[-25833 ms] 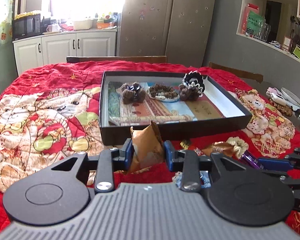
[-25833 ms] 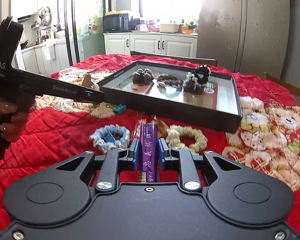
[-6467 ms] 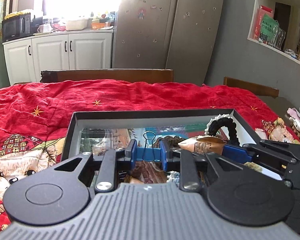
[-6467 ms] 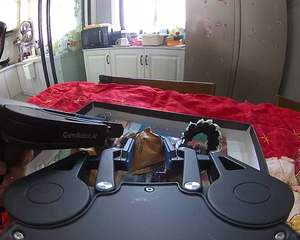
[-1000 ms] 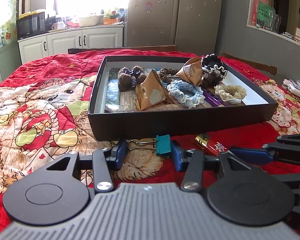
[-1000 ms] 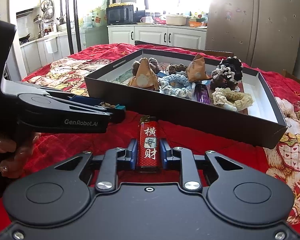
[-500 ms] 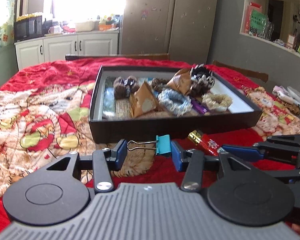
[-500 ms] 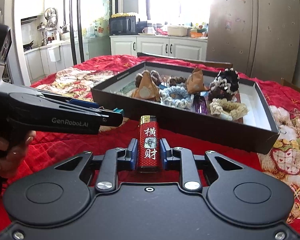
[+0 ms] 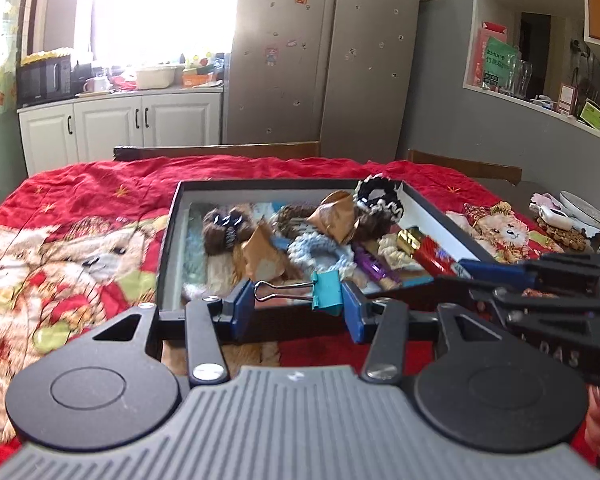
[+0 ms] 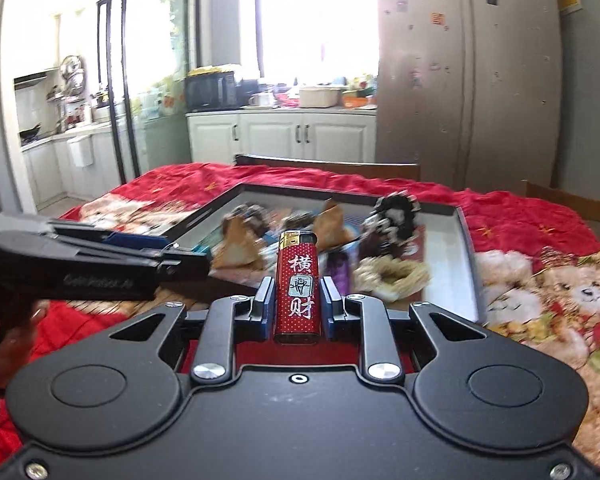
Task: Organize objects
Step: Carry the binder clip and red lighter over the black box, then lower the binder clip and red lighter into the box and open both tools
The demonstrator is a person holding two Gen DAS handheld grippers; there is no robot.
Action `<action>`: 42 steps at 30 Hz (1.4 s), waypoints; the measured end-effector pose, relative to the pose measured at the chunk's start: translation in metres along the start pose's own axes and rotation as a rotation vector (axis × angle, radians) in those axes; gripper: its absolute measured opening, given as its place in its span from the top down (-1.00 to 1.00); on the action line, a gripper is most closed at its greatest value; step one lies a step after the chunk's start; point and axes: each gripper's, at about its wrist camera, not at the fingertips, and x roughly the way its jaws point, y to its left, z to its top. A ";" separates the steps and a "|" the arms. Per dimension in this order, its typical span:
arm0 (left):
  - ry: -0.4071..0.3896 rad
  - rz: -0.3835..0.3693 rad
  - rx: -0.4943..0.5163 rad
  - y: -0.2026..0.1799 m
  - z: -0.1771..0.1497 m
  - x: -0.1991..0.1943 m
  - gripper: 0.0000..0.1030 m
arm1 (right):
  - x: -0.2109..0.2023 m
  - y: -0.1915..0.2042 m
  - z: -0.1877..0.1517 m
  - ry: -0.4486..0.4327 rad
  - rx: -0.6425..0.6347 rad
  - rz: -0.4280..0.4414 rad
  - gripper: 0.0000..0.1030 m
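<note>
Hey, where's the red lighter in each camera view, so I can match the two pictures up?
Left wrist view: the red lighter shows right of centre, held by the right claw over the black tray.
Right wrist view: the lighter stands upright at centre, clamped in the right claw.
Shared landmark: the black-and-white scrunchie in the tray's far right part.

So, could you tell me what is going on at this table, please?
A person is tidying small items into a black tray on a red blanket. The left gripper is shut on a teal binder clip, and the right gripper is shut on a red lighter. Both are held near the tray's front edge. Hair ties and folded brown packets already lie inside.
</note>
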 end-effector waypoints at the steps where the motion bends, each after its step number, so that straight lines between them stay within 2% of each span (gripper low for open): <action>1: 0.001 -0.002 0.000 -0.001 0.003 0.003 0.02 | 0.003 -0.004 0.003 0.000 0.001 -0.013 0.56; 13: 0.002 0.017 0.007 -0.017 0.030 0.051 0.01 | 0.045 -0.044 0.011 0.027 0.051 -0.127 0.56; 23: 0.012 0.024 0.031 -0.027 0.034 0.077 0.01 | 0.070 -0.055 0.008 0.062 0.067 -0.143 0.56; 42: 0.053 0.064 0.052 -0.028 0.024 0.105 0.01 | 0.087 -0.059 0.005 0.077 0.079 -0.148 0.56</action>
